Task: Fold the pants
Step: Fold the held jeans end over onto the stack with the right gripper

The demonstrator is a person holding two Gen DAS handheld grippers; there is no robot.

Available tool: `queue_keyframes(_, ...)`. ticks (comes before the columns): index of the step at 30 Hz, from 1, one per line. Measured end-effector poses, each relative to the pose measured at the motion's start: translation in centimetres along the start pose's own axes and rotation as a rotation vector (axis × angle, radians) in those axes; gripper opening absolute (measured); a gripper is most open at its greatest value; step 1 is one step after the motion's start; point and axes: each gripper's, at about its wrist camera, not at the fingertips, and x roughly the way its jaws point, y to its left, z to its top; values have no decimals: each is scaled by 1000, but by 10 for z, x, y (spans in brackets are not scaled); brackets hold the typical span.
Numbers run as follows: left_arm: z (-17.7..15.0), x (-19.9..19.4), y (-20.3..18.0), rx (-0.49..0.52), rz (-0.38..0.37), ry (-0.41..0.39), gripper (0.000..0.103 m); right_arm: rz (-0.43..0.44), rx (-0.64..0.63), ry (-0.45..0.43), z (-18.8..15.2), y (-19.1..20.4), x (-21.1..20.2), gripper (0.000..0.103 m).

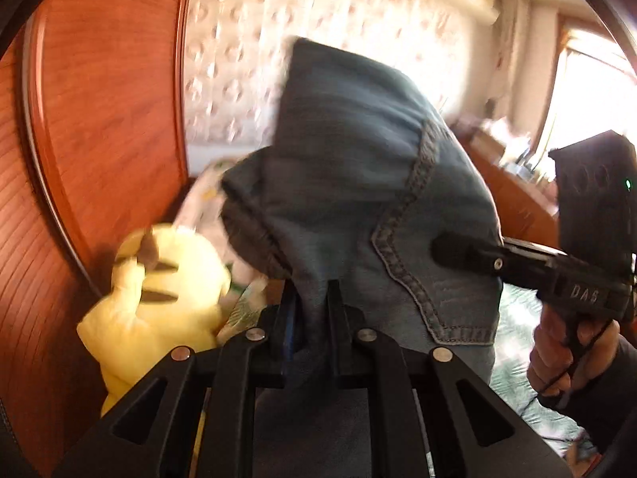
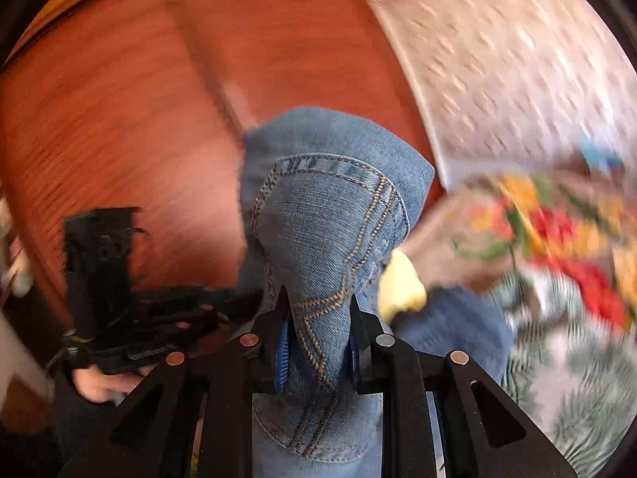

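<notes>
Blue denim pants (image 1: pixel 358 183) hang lifted in the air, bunched, with a stitched back pocket showing. My left gripper (image 1: pixel 312 298) is shut on a fold of the denim. My right gripper (image 2: pixel 320 306) is shut on the pants (image 2: pixel 326 215) near the pocket seams. The right gripper also shows in the left wrist view (image 1: pixel 469 253), with its fingers reaching the denim from the right. The left gripper shows in the right wrist view (image 2: pixel 159 310) at the left, held by a hand. More denim (image 2: pixel 458 326) hangs lower right.
A yellow plush toy (image 1: pixel 159 306) lies against the wooden headboard (image 1: pixel 99 119). A white padded wall panel (image 1: pixel 318 40) is behind. A leaf-print bedspread (image 2: pixel 557 398) and a floral cushion (image 2: pixel 557 231) lie to the right. A bright window (image 1: pixel 589 91) is far right.
</notes>
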Motion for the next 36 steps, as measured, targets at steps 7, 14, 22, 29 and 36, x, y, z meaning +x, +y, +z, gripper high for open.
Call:
queue_keyframes(7, -28, 91, -1, 18, 32, 159, 14, -220, 42, 136, -56, -62, 43, 45)
queue_keyframes(14, -24, 86, -6, 57, 79, 171, 14, -301, -6, 95, -40, -50, 0, 54)
queue_keyframes(22, -29, 88, 2, 25, 77, 167, 14, -217, -105, 17, -24, -8, -16, 54)
queue_keyframes(29, -32, 93, 0, 27, 75, 188, 14, -297, -103, 154, -36, -29, 26, 53)
queue_keyframes(36, -32, 93, -4, 19, 82, 184, 14, -326, -47, 171, -48, -32, 21, 53)
